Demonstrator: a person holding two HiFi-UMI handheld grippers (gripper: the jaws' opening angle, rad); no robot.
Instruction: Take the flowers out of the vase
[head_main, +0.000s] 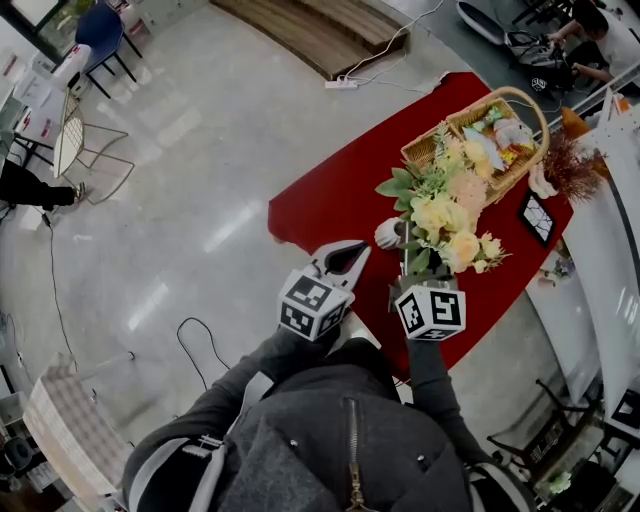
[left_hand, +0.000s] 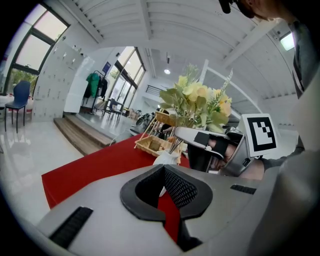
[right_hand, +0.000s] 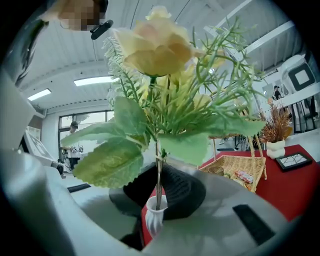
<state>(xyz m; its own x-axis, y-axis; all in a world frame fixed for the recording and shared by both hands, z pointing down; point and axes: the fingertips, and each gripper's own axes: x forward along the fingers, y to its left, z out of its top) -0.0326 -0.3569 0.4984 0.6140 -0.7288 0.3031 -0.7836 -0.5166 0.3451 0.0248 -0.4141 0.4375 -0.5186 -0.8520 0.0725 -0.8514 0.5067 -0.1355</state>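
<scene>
A bunch of pale yellow flowers (head_main: 447, 214) with green leaves stands in a small white ribbed vase (head_main: 387, 234) on the red table (head_main: 330, 200). My right gripper (head_main: 408, 256) is shut on the stems (right_hand: 158, 170) just above the vase's mouth (right_hand: 155, 206), and the blooms (right_hand: 156, 46) rise over the jaws. In the left gripper view the vase (left_hand: 167, 158) and that right gripper (left_hand: 199, 138) lie just ahead. My left gripper (head_main: 352, 254) sits shut and empty, its tips close to the vase's left side; whether it touches I cannot tell.
A wicker basket (head_main: 487, 150) with a tall handle holds more flowers and small items behind the vase. A white vase of dried brown sprigs (head_main: 566, 168) and a small framed picture (head_main: 536, 216) stand at the right. A white counter (head_main: 610, 260) borders the table's right side.
</scene>
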